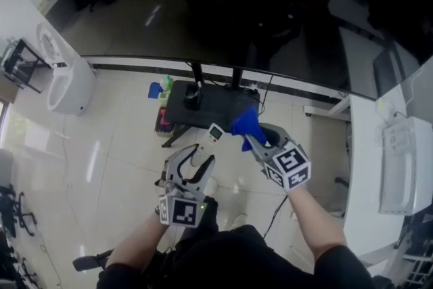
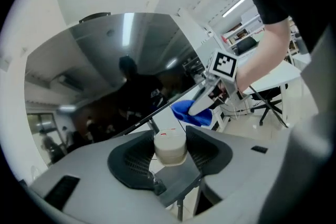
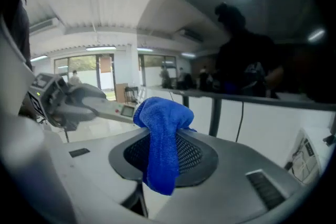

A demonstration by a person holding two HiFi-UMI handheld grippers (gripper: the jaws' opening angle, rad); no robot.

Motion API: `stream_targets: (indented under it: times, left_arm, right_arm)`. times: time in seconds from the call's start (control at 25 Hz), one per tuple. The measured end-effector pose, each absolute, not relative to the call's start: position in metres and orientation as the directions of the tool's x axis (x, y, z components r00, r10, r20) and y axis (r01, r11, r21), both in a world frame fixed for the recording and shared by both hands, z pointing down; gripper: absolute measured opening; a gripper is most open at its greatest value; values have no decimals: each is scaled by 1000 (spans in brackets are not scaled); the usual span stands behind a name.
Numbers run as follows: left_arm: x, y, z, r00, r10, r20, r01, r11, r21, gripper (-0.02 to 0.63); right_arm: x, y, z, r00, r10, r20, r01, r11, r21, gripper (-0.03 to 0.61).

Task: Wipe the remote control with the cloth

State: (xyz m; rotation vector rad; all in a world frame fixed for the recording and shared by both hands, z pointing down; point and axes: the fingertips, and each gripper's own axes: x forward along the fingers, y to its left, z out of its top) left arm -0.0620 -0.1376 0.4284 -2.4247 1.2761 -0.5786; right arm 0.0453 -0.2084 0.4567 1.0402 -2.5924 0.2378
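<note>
My left gripper (image 1: 201, 158) is shut on the lower end of a white remote control (image 1: 212, 137), which points up and forward. In the left gripper view the remote (image 2: 169, 146) stands end-on between the dark pads. My right gripper (image 1: 258, 141) is shut on a blue cloth (image 1: 245, 122), held just right of the remote's top end. In the right gripper view the cloth (image 3: 162, 141) bunches above the jaws and hangs down between them. The remote (image 3: 113, 111) shows at the left there, close to the cloth. Whether cloth and remote touch I cannot tell.
A large dark glossy panel (image 1: 237, 3) spans the top of the head view. A low black stand (image 1: 210, 103) sits on the tiled floor below it, with small blue and green items (image 1: 157, 89) beside it. A white round appliance (image 1: 64, 78) stands left, a white desk (image 1: 396, 166) right.
</note>
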Motion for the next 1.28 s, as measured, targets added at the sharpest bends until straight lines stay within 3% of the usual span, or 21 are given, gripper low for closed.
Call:
stream_targets:
  times: [0.2,0.4,0.52,0.64,0.76,0.96,1.04,1.28]
  left_arm:
    - [-35,-77,390,521,-838,160,-651,-511,-561,196]
    - [-11,-31,356,541,-833,112,-561,-457,-690,196]
    - [-3,-11,334,569,-818,85,-458,-401,-793,196]
    - [-1,5,319,605,-792,80,-341,-349,-873,196]
    - [-2,16,307,648,-757,79,-253,-311,-916,196]
    - [-20,15,285,688,-724,56,-270,-327,-906,196]
    - [-31,7,280,687,-725,52,-302,-350,-887,196]
    - [-43,3,272,706,-707,45,-281,-337,-899,196]
  right_arm:
    - [29,-114,362,-818,-518,250,-534,845,5,101]
    - [-2,-30,319,-899,-296,322,-280,955,97,101]
    - [-16,-3,309,-906,-233,353,-189,970,155,103]
    - [-6,-3,298,-902,-269,338,-214,958,190,103]
    - [14,-30,297,-863,-393,317,-344,917,201,103]
    - [35,-57,275,-797,-558,231,-514,827,227,101]
    - [15,-30,252,-831,-520,198,-456,841,292,102]
    - [-68,31,242,-884,-390,257,-245,856,455,103]
